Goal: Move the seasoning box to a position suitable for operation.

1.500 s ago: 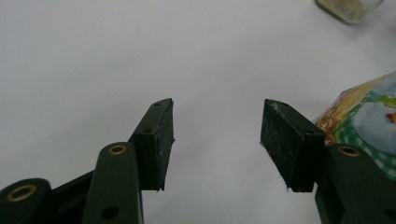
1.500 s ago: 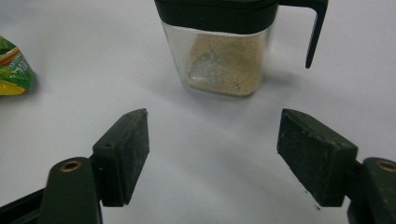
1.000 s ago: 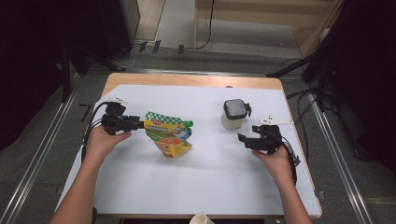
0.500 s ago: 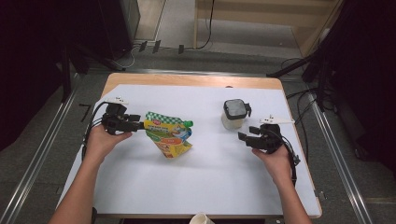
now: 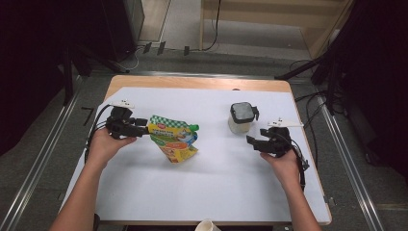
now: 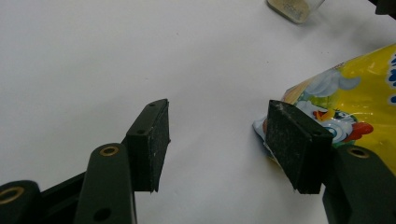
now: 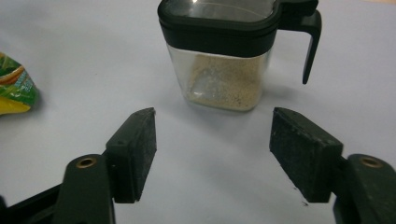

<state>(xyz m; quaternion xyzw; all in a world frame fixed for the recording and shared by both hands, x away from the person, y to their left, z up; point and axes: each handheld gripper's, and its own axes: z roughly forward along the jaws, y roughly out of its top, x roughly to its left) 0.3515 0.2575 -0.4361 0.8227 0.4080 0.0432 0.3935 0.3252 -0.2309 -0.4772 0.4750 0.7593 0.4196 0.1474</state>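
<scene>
A glossy yellow-and-green foil pouch [image 5: 174, 141] lies flat on the white table sheet [image 5: 216, 183], unmoved over the past second. The left gripper [image 5: 143, 129], jaws spread wide, stays at its left edge; right of the pouch, the right gripper [image 5: 252, 142] waits released before the clear black-lidded jar [image 5: 241, 117]. Neither grasp has begun.

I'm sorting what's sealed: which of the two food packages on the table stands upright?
The clear plastic jar with the black lid, holding beige powder, stands upright. The yellow-green pouch lies flat.
</scene>
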